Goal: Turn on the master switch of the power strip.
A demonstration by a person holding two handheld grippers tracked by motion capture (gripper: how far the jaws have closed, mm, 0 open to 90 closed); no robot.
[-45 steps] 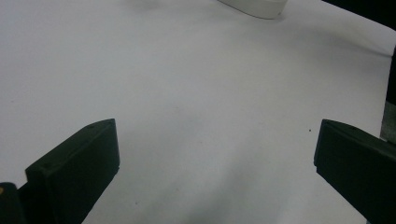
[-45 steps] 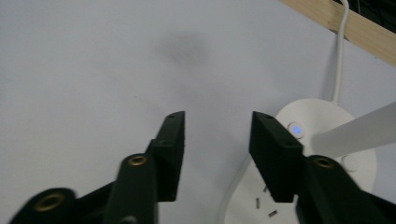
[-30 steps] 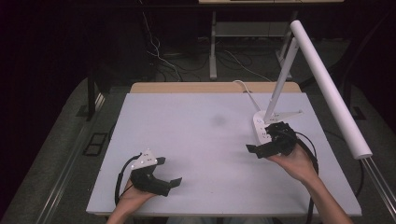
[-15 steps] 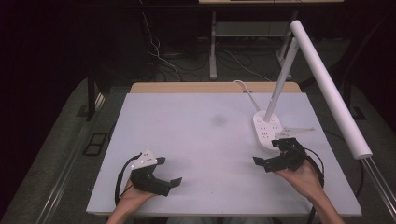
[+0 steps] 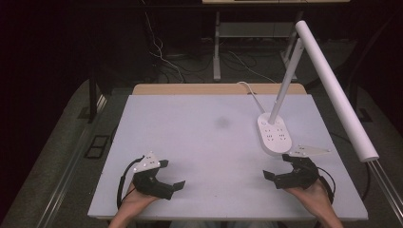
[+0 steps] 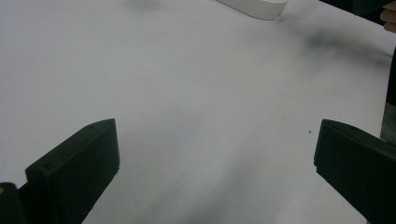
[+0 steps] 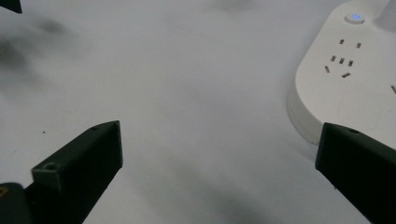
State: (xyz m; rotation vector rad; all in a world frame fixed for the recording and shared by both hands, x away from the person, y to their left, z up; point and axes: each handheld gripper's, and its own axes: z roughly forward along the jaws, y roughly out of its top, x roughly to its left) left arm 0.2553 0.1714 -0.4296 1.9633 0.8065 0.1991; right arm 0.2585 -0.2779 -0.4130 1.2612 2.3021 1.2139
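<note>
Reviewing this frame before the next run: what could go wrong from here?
1. The right gripper, fingers open, sits close to the white oval power-strip lamp base; a forward sweep could bump it.
2. The white tubular lamp head overhangs that hand; lifting might strike it.
3. The white cord could snag behind the base.

Left gripper (image 5: 172, 178) jaws spread wide; right gripper (image 5: 278, 166) likewise, both low
</note>
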